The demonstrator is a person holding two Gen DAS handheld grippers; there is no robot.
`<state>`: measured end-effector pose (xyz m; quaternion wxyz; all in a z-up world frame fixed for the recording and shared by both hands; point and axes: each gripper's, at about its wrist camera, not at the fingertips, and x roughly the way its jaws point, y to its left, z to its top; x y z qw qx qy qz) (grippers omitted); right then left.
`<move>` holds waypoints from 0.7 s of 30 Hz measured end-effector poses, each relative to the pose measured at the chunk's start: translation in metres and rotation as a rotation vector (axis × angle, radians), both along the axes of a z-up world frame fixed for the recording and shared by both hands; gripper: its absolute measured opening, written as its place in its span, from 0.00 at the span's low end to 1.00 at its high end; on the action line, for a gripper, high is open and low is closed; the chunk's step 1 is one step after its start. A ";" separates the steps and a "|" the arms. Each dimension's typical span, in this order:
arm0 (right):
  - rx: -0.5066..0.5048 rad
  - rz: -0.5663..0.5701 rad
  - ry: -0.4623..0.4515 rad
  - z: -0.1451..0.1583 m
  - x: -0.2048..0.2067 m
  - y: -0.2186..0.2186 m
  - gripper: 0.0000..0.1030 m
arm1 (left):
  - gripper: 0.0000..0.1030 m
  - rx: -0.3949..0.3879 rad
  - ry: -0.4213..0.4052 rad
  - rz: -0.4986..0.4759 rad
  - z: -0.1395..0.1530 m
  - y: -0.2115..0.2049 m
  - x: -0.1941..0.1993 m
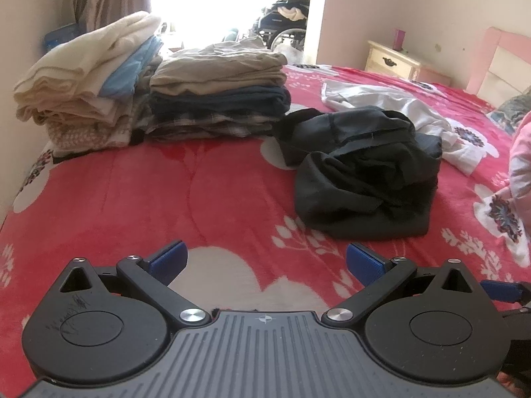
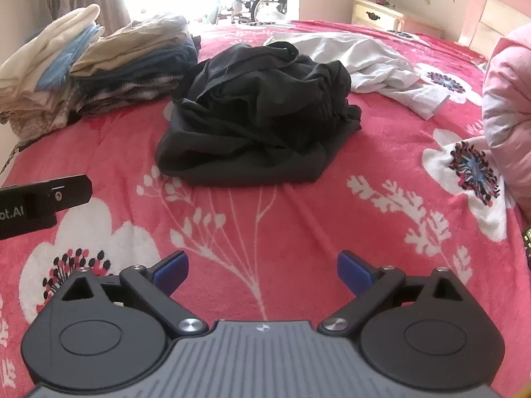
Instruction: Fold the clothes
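Two tools, left tool (image 1: 265,258) and right tool (image 2: 262,270), both spread wide, nothing gripped, over red floral bed (image 2: 298,219). Black garment (image 2: 255,116) crumpled mid-bed, ahead of both; white garment (image 2: 365,56) behind it. Folded stacks (image 1: 199,93) at far left.

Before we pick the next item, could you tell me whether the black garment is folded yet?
Not folded: the black garment lies bunched in a crumpled heap.

Red flowered bed (image 2: 298,205) carries a crumpled black garment (image 2: 259,116) mid-bed, a pale grey garment (image 2: 375,63) spread just behind it, and two folded stacks (image 1: 215,96) side by side at the far-left edge
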<state>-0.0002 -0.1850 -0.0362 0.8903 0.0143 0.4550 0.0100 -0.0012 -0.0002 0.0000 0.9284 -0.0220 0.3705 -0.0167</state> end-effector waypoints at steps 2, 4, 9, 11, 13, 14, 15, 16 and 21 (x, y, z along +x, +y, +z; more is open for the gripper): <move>0.000 0.000 -0.003 0.001 0.000 0.001 0.96 | 1.00 -0.001 0.001 -0.003 0.000 0.000 -0.001; 0.000 -0.001 -0.006 0.002 0.000 0.003 0.96 | 1.00 -0.001 0.005 -0.009 0.000 0.002 -0.001; 0.002 -0.005 -0.008 0.005 -0.001 0.003 0.96 | 1.00 -0.007 0.003 -0.037 0.006 0.024 0.000; 0.000 -0.007 -0.008 0.008 0.001 0.002 0.96 | 1.00 -0.010 0.006 -0.036 0.006 0.024 -0.001; -0.014 -0.002 -0.023 0.005 -0.004 0.006 0.96 | 1.00 -0.015 0.009 -0.038 0.006 0.025 -0.001; -0.015 -0.003 -0.024 0.006 -0.004 0.006 0.96 | 1.00 -0.018 0.011 -0.042 0.006 0.028 -0.001; -0.016 -0.004 -0.024 0.006 -0.003 0.006 0.96 | 1.00 -0.019 0.011 -0.044 0.006 0.028 -0.001; -0.016 -0.004 -0.024 0.007 -0.003 0.006 0.96 | 1.00 -0.017 0.010 -0.041 0.005 0.026 -0.001; -0.022 0.001 -0.026 0.006 -0.003 0.008 0.96 | 1.00 -0.020 0.014 -0.050 0.004 0.029 0.002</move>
